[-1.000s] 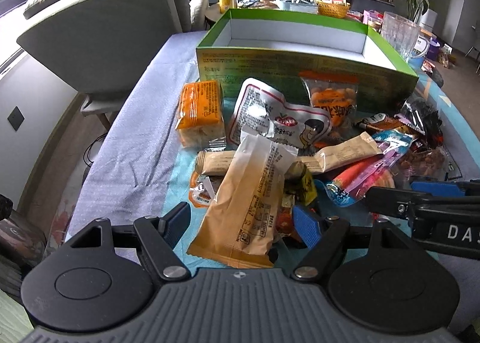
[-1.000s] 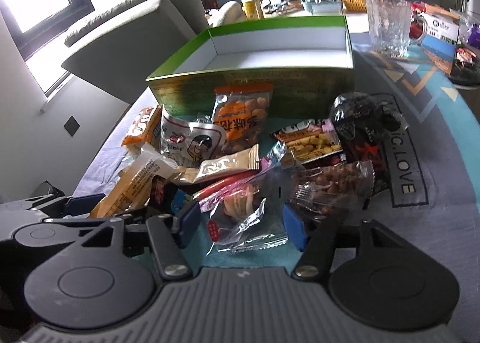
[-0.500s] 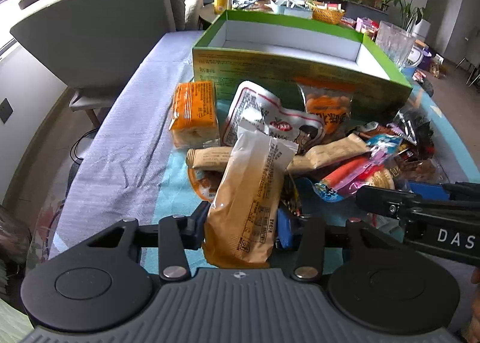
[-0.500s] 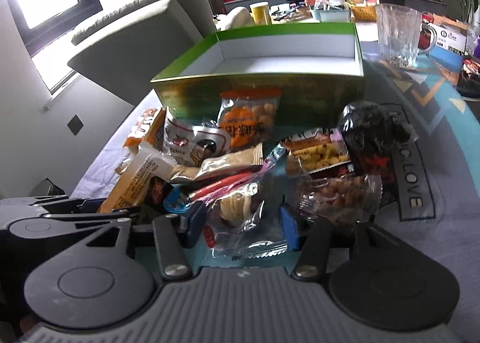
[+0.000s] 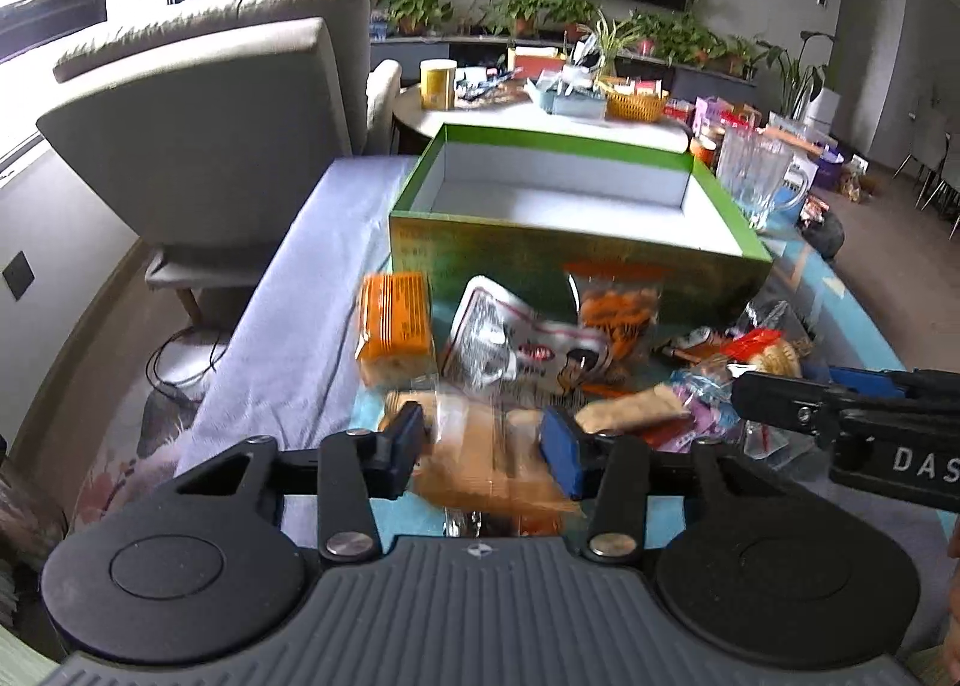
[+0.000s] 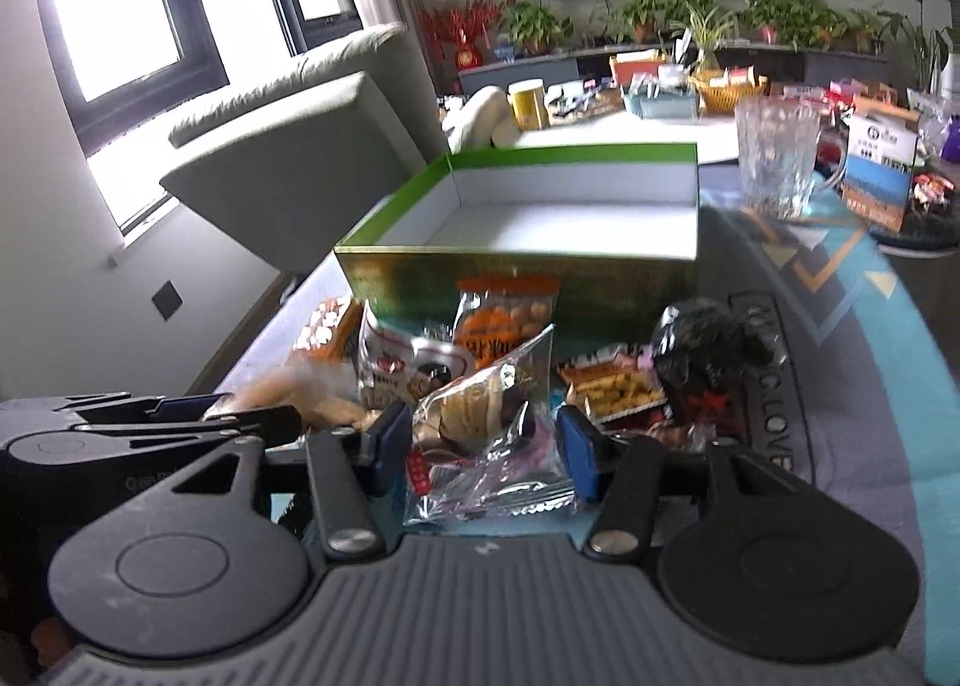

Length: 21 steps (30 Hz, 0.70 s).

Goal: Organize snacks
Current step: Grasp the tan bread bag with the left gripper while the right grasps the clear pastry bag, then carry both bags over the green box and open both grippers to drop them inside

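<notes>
My left gripper (image 5: 480,446) is shut on a long tan snack packet (image 5: 486,464) and holds it lifted above the pile, blurred. My right gripper (image 6: 483,449) is shut on a clear bag of pastries (image 6: 480,440), also lifted. The open green box (image 5: 570,200) with a white inside stands behind the pile and also shows in the right wrist view (image 6: 540,224). In front of it lie an orange cracker pack (image 5: 396,326), a white pouch (image 5: 522,350) and an orange nut bag (image 5: 618,308). The right gripper also shows in the left wrist view (image 5: 840,398).
A glass jug (image 5: 756,176) stands right of the box. A black packet (image 6: 708,350) and a yellow snack pack (image 6: 612,386) lie at the pile's right. A grey armchair (image 5: 210,116) is at the left. A cluttered round table (image 5: 540,98) is behind.
Both grippers have closed on their packets and risen, tilting up toward the box. The tan packet and the clear pastry bag have lifted off the pile.
</notes>
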{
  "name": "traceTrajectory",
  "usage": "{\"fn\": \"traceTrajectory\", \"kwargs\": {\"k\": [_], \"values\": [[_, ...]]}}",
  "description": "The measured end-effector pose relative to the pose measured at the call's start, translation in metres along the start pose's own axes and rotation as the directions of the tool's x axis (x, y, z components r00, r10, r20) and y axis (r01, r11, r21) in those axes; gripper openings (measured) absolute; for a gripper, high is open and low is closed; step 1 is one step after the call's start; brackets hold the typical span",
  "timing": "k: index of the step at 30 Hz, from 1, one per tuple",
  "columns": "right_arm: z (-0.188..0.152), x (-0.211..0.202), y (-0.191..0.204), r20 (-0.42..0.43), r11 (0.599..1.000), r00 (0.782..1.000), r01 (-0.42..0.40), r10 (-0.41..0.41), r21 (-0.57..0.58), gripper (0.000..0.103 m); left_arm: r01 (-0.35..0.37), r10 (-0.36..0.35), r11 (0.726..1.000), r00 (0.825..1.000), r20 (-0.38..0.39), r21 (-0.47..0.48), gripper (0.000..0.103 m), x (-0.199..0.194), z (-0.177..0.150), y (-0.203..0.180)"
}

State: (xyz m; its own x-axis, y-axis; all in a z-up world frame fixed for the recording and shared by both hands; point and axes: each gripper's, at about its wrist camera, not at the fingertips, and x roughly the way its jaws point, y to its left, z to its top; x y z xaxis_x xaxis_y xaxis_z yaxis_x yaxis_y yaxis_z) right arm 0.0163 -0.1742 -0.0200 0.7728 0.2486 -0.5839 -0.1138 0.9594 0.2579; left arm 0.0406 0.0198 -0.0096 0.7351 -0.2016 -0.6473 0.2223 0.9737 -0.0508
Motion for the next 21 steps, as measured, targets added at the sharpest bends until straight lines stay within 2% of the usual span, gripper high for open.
{"fn": "traceTrajectory", "kwargs": {"k": [4, 6, 8, 10, 12, 14, 17, 20, 21], "values": [[0.007, -0.003, -0.002, 0.036, 1.000, 0.999, 0.010, -0.010, -0.008, 0.053, -0.004, 0.004, 1.000, 1.000, 0.031, -0.003, 0.038, -0.005, 0.009, 0.003], [0.009, -0.003, -0.002, 0.044, 1.000, 0.999, 0.014, -0.014, -0.004, 0.053, -0.007, 0.007, 1.000, 1.000, 0.022, 0.003, 0.038, -0.005, 0.010, 0.004], [0.007, -0.002, -0.003, 0.047, 1.000, 0.999, 0.014, -0.014, -0.002, 0.053, -0.002, 0.002, 1.000, 1.000, -0.013, 0.016, 0.040, -0.003, 0.006, 0.004], [0.004, -0.002, -0.006, 0.040, 1.000, 0.999, 0.010, -0.010, 0.004, 0.053, 0.029, -0.027, 0.999, 0.997, -0.066, 0.037, 0.052, 0.002, -0.005, 0.003], [0.002, 0.000, -0.008, 0.029, 1.000, 1.000, 0.008, -0.008, 0.014, 0.053, 0.037, -0.029, 0.997, 0.993, -0.115, 0.070, 0.055, 0.008, -0.020, 0.001], [0.000, 0.002, -0.009, 0.020, 1.000, 1.000, 0.006, -0.007, 0.021, 0.053, 0.015, -0.003, 0.996, 0.989, -0.145, 0.085, 0.055, 0.014, -0.032, 0.002], [0.000, 0.003, -0.009, 0.018, 1.000, 1.000, 0.004, -0.005, 0.024, 0.053, 0.026, -0.009, 0.996, 0.980, -0.200, 0.086, 0.055, 0.022, -0.042, 0.004], [0.000, 0.002, -0.008, 0.020, 1.000, 1.000, 0.001, -0.001, 0.021, 0.053, 0.002, 0.017, 0.996, 0.979, -0.204, 0.092, 0.054, 0.030, -0.044, 0.002], [-0.001, 0.002, -0.008, 0.020, 1.000, 1.000, 0.000, 0.000, 0.021, 0.053, 0.002, 0.015, 0.996, 0.979, -0.201, 0.087, 0.045, 0.031, -0.043, 0.003]]}}
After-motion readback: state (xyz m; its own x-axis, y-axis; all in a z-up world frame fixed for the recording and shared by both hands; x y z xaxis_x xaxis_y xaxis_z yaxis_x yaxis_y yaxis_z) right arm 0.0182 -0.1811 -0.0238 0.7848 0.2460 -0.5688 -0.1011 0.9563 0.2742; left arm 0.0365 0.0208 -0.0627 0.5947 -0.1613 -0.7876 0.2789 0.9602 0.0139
